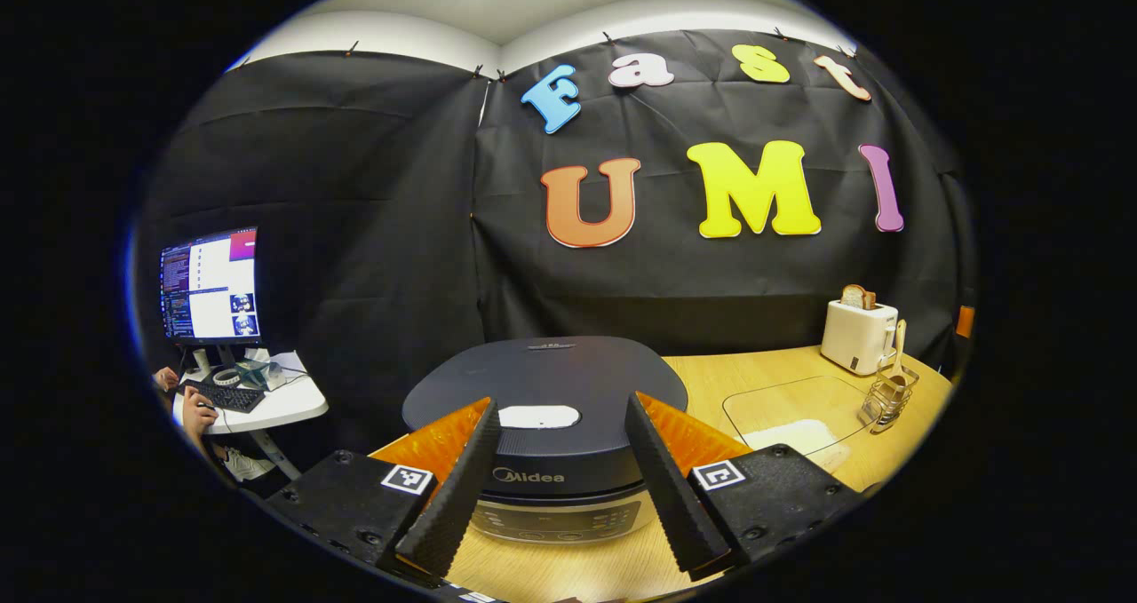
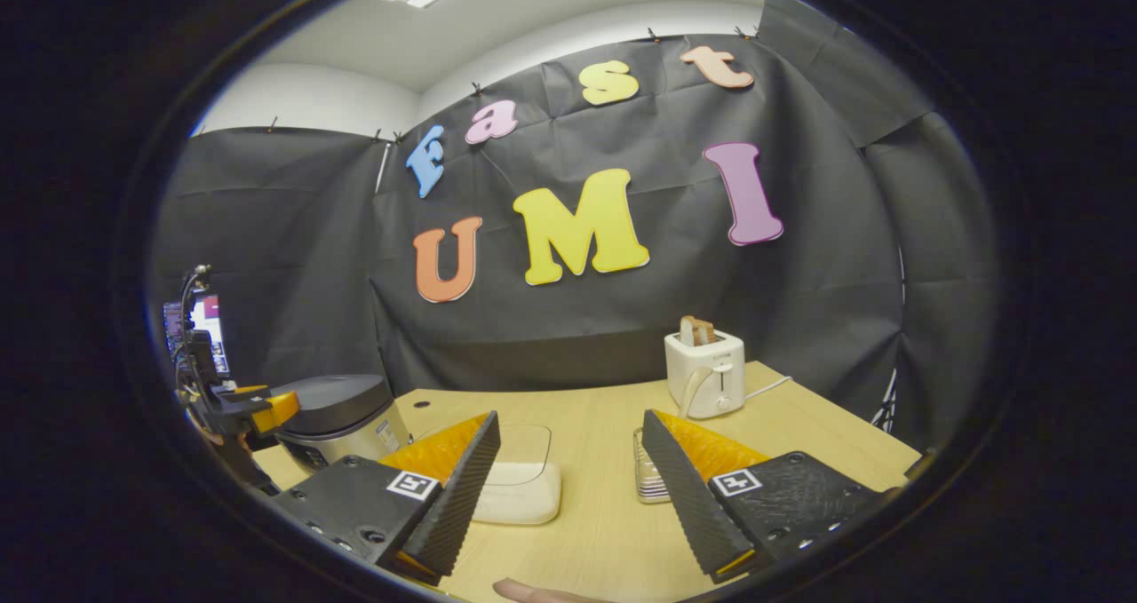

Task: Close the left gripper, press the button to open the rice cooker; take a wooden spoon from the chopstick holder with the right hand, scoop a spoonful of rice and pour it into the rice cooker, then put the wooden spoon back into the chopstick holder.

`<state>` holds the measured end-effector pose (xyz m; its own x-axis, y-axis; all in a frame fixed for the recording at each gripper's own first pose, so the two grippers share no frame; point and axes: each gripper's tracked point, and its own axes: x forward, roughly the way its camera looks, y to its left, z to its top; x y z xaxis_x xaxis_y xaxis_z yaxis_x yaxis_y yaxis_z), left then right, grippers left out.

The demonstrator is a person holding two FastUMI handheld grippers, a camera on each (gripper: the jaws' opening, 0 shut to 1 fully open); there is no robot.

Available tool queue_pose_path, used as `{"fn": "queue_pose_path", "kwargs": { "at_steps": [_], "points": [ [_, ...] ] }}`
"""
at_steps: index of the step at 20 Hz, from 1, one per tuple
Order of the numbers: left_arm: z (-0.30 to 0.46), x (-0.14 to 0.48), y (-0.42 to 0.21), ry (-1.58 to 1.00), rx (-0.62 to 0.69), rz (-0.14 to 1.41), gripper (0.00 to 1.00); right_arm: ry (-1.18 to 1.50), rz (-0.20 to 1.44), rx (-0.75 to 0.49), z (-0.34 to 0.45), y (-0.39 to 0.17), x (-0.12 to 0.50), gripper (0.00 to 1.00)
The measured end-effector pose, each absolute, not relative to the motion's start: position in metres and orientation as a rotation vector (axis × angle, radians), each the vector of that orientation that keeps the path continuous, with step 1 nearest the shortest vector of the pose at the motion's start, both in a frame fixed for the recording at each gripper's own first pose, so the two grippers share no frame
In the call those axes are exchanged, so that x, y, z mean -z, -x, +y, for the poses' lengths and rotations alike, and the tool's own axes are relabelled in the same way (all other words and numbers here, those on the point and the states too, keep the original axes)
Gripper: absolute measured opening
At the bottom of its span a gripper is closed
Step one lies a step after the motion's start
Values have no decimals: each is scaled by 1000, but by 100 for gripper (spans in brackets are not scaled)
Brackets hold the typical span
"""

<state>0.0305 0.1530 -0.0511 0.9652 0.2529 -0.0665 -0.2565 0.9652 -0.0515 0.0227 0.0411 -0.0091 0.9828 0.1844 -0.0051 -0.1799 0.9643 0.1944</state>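
Task barely begun, by the look of it. Rice cooker [image 1: 546, 408] on desk [image 1: 782, 381], lid down flat, so button press not yet done. Left hand-held gripper [image 1: 555, 483] facing cooker front, fingers spread wide either side of lid's pale button patch [image 1: 539, 417], gripping nothing. Needs closing first per task, then a push on that patch.

Right hand-held gripper [image 2: 568, 496] also spread wide, nothing between fingers, hovering low over desk [image 2: 799, 434]. In right gripper view: rice tray [image 2: 520, 487] just ahead near its left finger, wire chopstick holder [image 2: 653, 479] partly hidden behind its right finger, toaster [image 2: 706, 372] further back, cooker [image 2: 342, 412] off to left w/ left hand-held gripper [image 2: 258, 408] in front of it.

In left gripper view: chopstick holder [image 1: 888, 399] at desk's right side, near toaster [image 1: 857, 335], wooden spoon [image 1: 899, 350] standing upright in it, untouched. Clear tray w/ white rice [image 1: 799, 434] between cooker and holder.

Done so far: apparently nothing. Left: close left hand-held gripper, press button, lid up; then right takes spoon, scoops rice, tips into cooker, returns spoon to holder. Whole right-hand sequence outstanding.

Off to far left: monitor [image 1: 210, 285] on small side table, a person's hand [image 1: 197, 405] at keyboard. No bearing on task.
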Motion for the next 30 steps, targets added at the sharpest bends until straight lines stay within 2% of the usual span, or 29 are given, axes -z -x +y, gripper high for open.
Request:
{"fn": "queue_pose_path", "kwargs": {
  "at_steps": [2,3,4,7,8,9,11,12,14,17,18,19,21,22,25,26,27,29,30],
  "points": [
    [154,50,-30,46,-253,49,89,-196,27,-188,42,-22,10,92],
    [153,49,-28,51,-252,46,88,-195,30,-189,42,-22,10,95],
    [153,47,-26,56,-253,38,88,-195,29,-190,43,-21,10,91],
    [152,47,-20,50,-264,28,87,-182,19,-185,43,-19,6,92],
    [151,48,-15,59,-273,29,87,-177,18,-184,44,-18,6,96],
    [148,47,-10,63,-273,24,86,-172,18,-180,44,-17,6,92],
    [140,46,-2,56,-260,18,84,-168,16,-173,45,-14,3,96],
    [139,44,3,49,-264,15,84,-166,16,-168,45,-12,3,91],
    [133,34,15,42,-262,-4,84,-164,15,-163,47,-6,0,92],
    [107,18,27,58,-212,-26,84,-142,12,-166,51,5,-6,92],
    [96,12,30,67,-188,-33,80,-133,8,-176,55,10,-9,92],
    [85,8,31,72,-164,-31,84,-122,5,-180,57,17,-13,92],
    [69,9,34,74,-149,-2,84,-87,1,-161,54,28,-16,91],
    [60,9,35,70,-142,13,84,-68,-1,-143,52,33,-18,96],
    [27,10,31,56,-97,27,84,-62,-4,-83,44,47,-17,95],
    [15,11,29,48,-78,28,84,-69,17,-76,43,49,-9,91],
    [3,11,29,40,-61,30,84,-78,40,-81,41,54,-2,95],
    [-16,11,29,37,-29,25,84,-91,69,-86,36,57,6,96],
    [-24,11,30,37,-17,24,84,-89,75,-79,28,57,7,92]
  ]
}}
